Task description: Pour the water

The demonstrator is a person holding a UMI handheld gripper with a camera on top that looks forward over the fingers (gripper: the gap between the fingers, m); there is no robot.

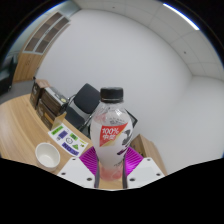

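A clear plastic bottle point(110, 128) with a white cap and a red and white "100%" label stands upright between my fingers, lifted above the wooden table point(22, 125). My gripper point(110, 165) is shut on the bottle's lower body, with the purple pads point(90, 161) pressed against both its sides. A small white cup point(47, 154) stands on the table below and to the left of the fingers.
A black box-like device point(85, 101) stands behind the bottle. A white packet with green print point(67, 136) lies left of the bottle. Dark shelves point(47, 97) stand at the table's far left. A plain white wall rises behind.
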